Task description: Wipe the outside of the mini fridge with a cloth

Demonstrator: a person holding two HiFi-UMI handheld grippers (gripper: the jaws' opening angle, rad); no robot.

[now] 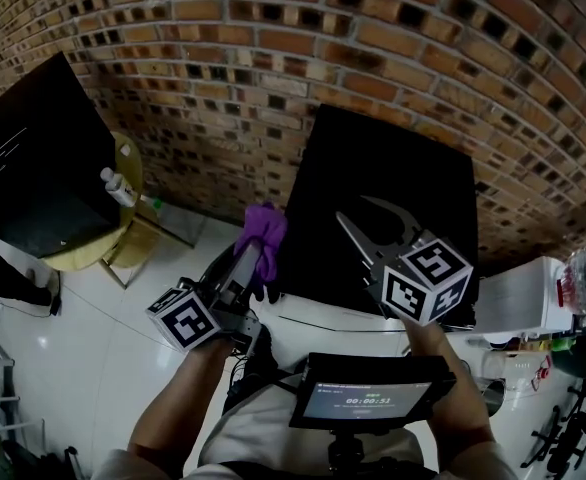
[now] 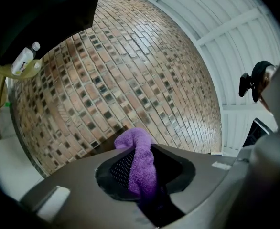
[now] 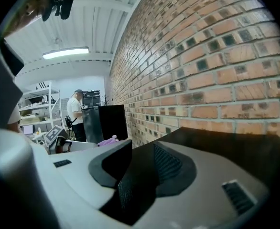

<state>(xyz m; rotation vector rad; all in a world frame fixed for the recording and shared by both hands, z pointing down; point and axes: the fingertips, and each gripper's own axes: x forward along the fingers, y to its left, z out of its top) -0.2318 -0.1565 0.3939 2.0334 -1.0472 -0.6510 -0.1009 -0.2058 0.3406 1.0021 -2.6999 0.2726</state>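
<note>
Left tool (image 1: 257, 266) pinches the purple cloth (image 1: 264, 230) beside the black mini fridge (image 1: 413, 168); right tool (image 1: 358, 213) hangs spread, empty, above its top.

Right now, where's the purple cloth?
Head view, centre-left: the purple cloth is clamped in the left tongs, just beside the left edge of the black mini fridge.

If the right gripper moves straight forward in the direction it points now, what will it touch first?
Probably the brick wall: it fills the view ahead of the right gripper, whose open jaws hold nothing. The fridge top lies just below that line, so depth is uncertain.
</note>
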